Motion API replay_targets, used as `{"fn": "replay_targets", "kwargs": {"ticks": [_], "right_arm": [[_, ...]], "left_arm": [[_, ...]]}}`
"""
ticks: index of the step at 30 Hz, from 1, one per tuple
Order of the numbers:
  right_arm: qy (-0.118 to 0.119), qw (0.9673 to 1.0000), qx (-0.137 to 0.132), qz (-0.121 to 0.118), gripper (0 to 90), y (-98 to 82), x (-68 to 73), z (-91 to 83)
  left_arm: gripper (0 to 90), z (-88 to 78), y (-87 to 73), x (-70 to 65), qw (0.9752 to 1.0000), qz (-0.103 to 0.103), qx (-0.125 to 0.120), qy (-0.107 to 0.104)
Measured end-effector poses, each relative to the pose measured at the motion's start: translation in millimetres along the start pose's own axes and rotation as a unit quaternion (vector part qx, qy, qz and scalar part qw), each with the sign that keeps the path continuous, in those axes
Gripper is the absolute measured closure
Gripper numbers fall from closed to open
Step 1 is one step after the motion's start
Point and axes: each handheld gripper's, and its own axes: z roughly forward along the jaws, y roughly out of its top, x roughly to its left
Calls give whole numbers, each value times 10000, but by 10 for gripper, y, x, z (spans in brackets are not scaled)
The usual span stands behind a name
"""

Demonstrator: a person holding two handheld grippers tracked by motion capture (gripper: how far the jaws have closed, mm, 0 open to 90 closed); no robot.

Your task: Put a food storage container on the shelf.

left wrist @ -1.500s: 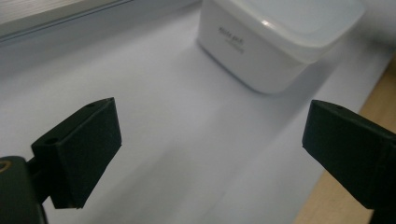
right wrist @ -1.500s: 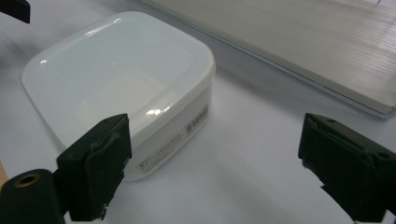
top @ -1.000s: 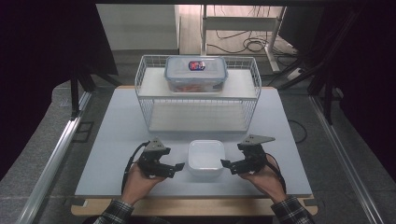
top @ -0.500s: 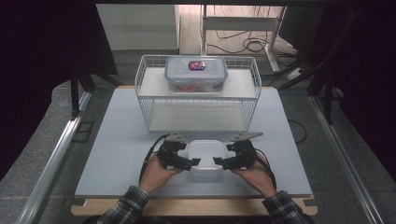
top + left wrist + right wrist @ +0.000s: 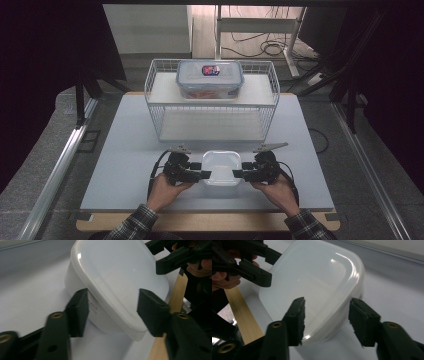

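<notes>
**Both grippers closed in on the white container**

Since the earlier frames you have brought both hands inward, from well apart on either side of the white container (image 5: 220, 167) to right against its short ends. Your left gripper (image 5: 204, 174) and right gripper (image 5: 236, 174) have each just been closing, with the container's lidded edge between the jaws. In the left gripper view the jaws bracket its corner (image 5: 117, 290); in the right gripper view they do the same (image 5: 317, 287). Whether the pads actually press on the rim, I cannot tell: both sets sit half closed, straddling it.

That looks like a 2-handed pickup being set up; the container rests on the table (image 5: 125, 150), near the front edge, in front of the wire rack (image 5: 150, 100).

Writing: faint small print runs along the container's wall below the rim, unreadable. The clear lidded box (image 5: 210, 79) on the rack's upper shelf carries a coloured sticker, also illegible.
</notes>
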Motion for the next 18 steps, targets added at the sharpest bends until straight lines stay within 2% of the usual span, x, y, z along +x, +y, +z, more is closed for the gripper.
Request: {"fn": "replay_targets", "kwargs": {"ticks": [1, 3, 7, 9, 10, 11, 12, 14, 18], "right_arm": [[-10, 10000, -21, 16, 534, -11, 5, -21], [-27, 10000, -71, 53, 594, -31, 20, -66], [-202, 9994, -227, 161, 648, -55, 78, -110], [-209, 9989, -338, 236, 714, -56, 87, -137], [-220, 9986, -398, 259, 766, -59, 88, -152], [-262, 9983, -451, 261, 785, -65, 95, -157], [-364, 9982, -451, 130, 786, -73, 116, -141], [-500, 9974, -522, 77, 785, -75, 159, -131], [-558, 9964, -634, 56, 785, -93, 173, -120]], "left_arm": [[534, -31, -3, -16, 10000, 13, -40, 45], [599, -59, -17, -24, 9999, -45, -107, 44], [657, -75, -28, -49, 9994, -130, -289, 171], [709, -106, -35, -54, 9985, -200, -431, 273], [752, -121, -40, -56, 9980, -206, -488, 351], [781, -113, -46, -66, 9978, -99, -486, 442], [781, -109, -52, -73, 9973, -101, -515, 510], [781, -108, -62, -66, 9971, -140, -539, 525], [782, -104, -72, -77, 9965, -183, -592, 555]]}}
